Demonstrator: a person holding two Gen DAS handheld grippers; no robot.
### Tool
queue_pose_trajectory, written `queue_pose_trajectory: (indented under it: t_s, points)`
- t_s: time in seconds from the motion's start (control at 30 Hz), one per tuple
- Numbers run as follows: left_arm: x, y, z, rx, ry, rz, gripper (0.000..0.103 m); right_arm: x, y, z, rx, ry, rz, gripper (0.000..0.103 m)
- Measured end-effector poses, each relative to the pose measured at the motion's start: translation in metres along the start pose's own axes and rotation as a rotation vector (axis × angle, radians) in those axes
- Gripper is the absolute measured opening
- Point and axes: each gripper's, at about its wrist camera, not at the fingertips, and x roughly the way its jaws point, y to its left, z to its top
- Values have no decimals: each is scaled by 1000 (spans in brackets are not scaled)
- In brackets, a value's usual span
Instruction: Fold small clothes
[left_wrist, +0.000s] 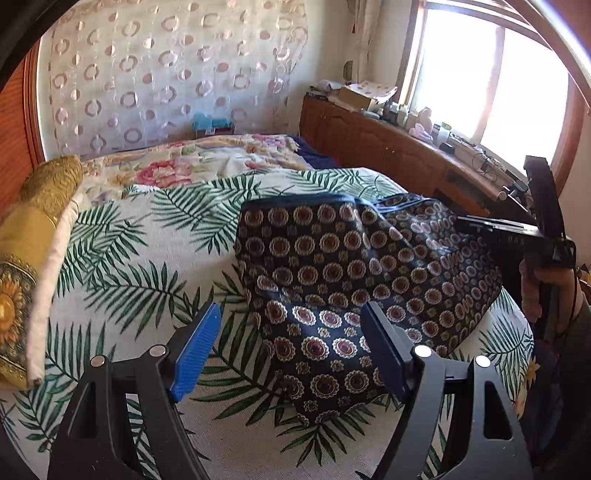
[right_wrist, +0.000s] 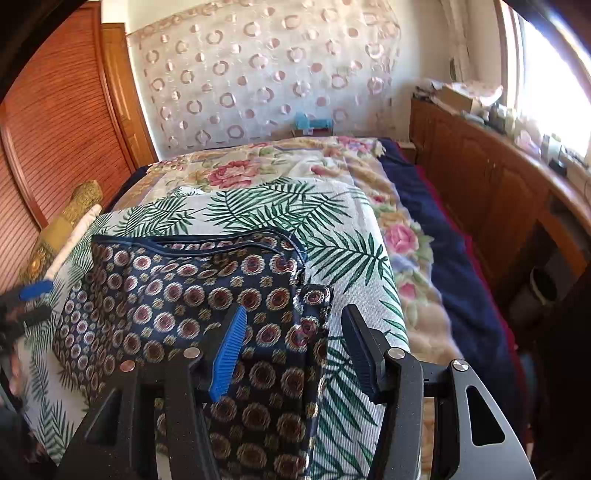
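A navy garment (left_wrist: 351, 280) printed with round maroon-and-cream medallions lies folded on the palm-leaf bedspread (left_wrist: 147, 236). My left gripper (left_wrist: 291, 314) hovers over its near left corner, jaws wide apart, blue pads clear of the cloth. In the right wrist view the same garment (right_wrist: 192, 295) spreads to the left, a narrow folded part running toward the camera. My right gripper (right_wrist: 295, 314) stands open over that part's right edge, nothing pinched. A blue pad (right_wrist: 35, 290) of the left gripper shows at the far left. A hand (left_wrist: 546, 295) holds the right gripper's body at the right edge.
A gold pillow (left_wrist: 33, 229) and a white roll lie along the bed's left side. A floral blanket (right_wrist: 258, 166) covers the far end. A wooden cabinet (left_wrist: 388, 147) with clutter runs under the window on the right. A wooden slatted door (right_wrist: 55, 122) stands left.
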Motion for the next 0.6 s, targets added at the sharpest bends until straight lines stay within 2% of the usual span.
queue_pose_trajectory:
  t_s: [0.07,0.1,0.17,0.2,0.27,0.37,0.6]
  points:
    - [2,0,-2,-2,3,1,79,1,0,9,7,2,5,55]
    - [1,0,-2,-3,3,1,79,0,0,12,3,1,11,50]
    - [1,0,-3,-6,4,-1,79,2,3,18,-17,6,31,29]
    - [1,0,-3,-8,3,-1,79,3,5,20,-30,10,42,2]
    - [0,0,-3,-7,1,0,79,1,8,26,-58,-11,40,0]
    - [-1,0,-4,-7,0,3,79,0,5,34,-34,-58,-28,0]
    - [-1,-1,-4,-1,1,8,79,4,8,41,-39,-1,-75,0]
